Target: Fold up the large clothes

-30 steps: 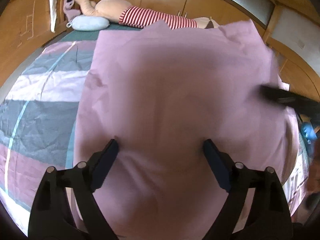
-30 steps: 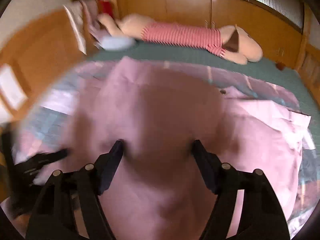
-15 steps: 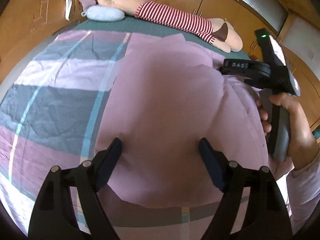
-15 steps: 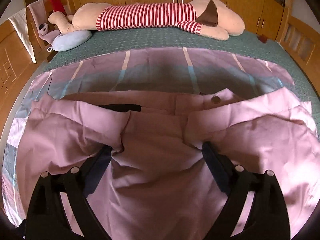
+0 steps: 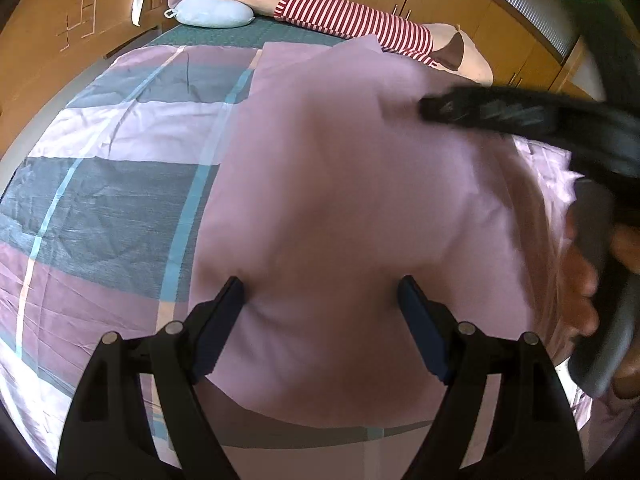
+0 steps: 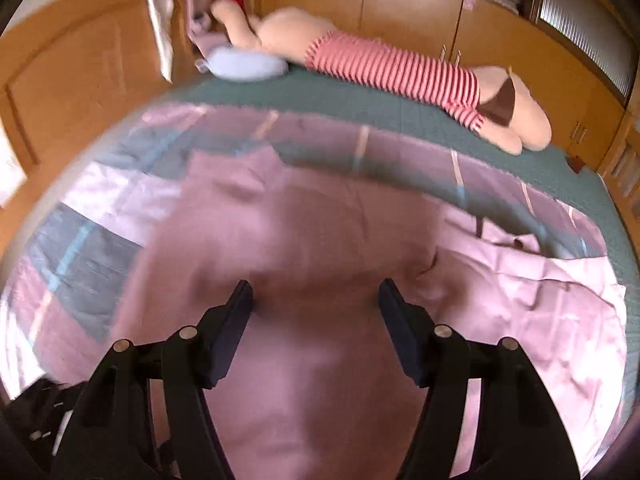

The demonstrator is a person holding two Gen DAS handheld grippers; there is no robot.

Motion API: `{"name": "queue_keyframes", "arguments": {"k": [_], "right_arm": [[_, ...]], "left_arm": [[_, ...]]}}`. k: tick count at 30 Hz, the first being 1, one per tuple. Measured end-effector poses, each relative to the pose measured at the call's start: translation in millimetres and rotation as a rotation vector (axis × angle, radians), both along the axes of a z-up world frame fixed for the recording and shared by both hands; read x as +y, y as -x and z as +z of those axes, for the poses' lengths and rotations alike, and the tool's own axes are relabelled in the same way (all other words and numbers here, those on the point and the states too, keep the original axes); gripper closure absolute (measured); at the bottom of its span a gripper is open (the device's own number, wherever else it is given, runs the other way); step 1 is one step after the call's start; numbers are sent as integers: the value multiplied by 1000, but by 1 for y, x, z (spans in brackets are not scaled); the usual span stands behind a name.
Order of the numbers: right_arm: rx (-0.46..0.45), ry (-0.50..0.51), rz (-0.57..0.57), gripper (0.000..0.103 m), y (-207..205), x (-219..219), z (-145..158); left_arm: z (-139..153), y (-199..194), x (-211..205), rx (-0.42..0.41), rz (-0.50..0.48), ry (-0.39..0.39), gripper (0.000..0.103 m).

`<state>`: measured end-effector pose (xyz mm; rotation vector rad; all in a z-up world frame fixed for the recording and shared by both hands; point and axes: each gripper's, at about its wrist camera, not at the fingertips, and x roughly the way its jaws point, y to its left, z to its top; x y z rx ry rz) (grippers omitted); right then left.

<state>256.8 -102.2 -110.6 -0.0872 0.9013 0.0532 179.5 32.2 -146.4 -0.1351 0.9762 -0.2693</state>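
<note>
While hidden from its own view, right hand (image 5: 580,280) beside pink garment (image 5: 340,200).

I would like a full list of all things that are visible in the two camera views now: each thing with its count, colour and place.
Pink cloth garment: one, pink, spread on the bed under both grippers.
Checked bed cover: one, grey, lilac and pale blue, under the garment.
Green bedspread: one, dark green, far end of the bed.
Long plush toy in a red and white striped shirt: one, beige, lying along the far edge.
Pale blue cushion: one, beside the toy's end.
Wooden cupboards: light brown, behind the bed.
Left gripper: black, jaws open over the garment.
Right gripper: black, jaws have just been closing, nothing pinched.
Hand: one, holding the right gripper's handle.
</note>
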Motion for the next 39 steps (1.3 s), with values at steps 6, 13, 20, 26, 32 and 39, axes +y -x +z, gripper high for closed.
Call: {"name": "queue_keyframes", "arguments": {"k": [6,13,20,26,32,39], "right_arm": [[-64,-130,-159,36,-22,-62,-7],[-142,-174,-203,29,38,-146,14],[-70,-103,-747,25,89,-357,-14],[-221,-206,-760,25,146,-365,16],[-79,-98,-451,17,130,-274,-10],[-180,-106,-745,13,209,-285,-16]], "left_arm": [[4,3,-2,-27,-9,-23,21],[1,1,-2,-18,-7,-28,21],[-1,1,-7,-32,-4,-55,17],[4,3,-7,-83,4,-44,17],[3,8,-20,-124,-23,-119,17],[41,26,-24,-163,0,-115,17]]}}
